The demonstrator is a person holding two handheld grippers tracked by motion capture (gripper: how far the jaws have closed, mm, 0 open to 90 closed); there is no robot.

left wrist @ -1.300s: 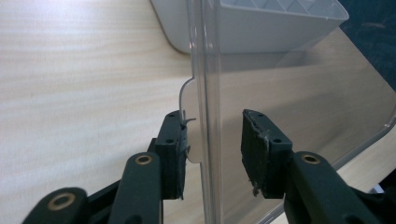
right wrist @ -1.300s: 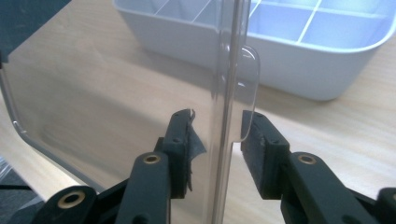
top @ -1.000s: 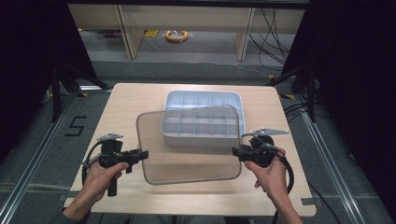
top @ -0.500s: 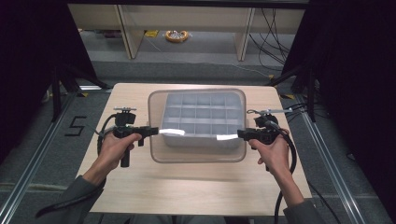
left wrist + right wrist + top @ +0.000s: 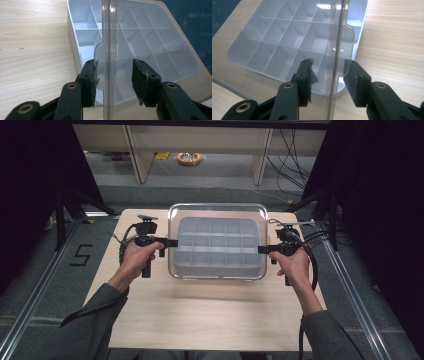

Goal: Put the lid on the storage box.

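On the pale wooden worktop [image 5: 200, 315], two hands hold black grippers on either side of a white plastic compartment tray [image 5: 218, 249], which sits toward the far half of the worktop. The left gripper [image 5: 172, 242] is at the tray's left side, and the right gripper [image 5: 262, 250] at its right. A clear plastic lid with rounded corners [image 5: 218, 215] lies over the tray, covering it.

In the left gripper view, the jaws have just been opening; the lid's edge tab [image 5: 100, 67] stands between the spread pads, with a gap showing on one side. In the right gripper view, the jaws stand apart around the lid's opposite tab [image 5: 345, 50], not pressing it.
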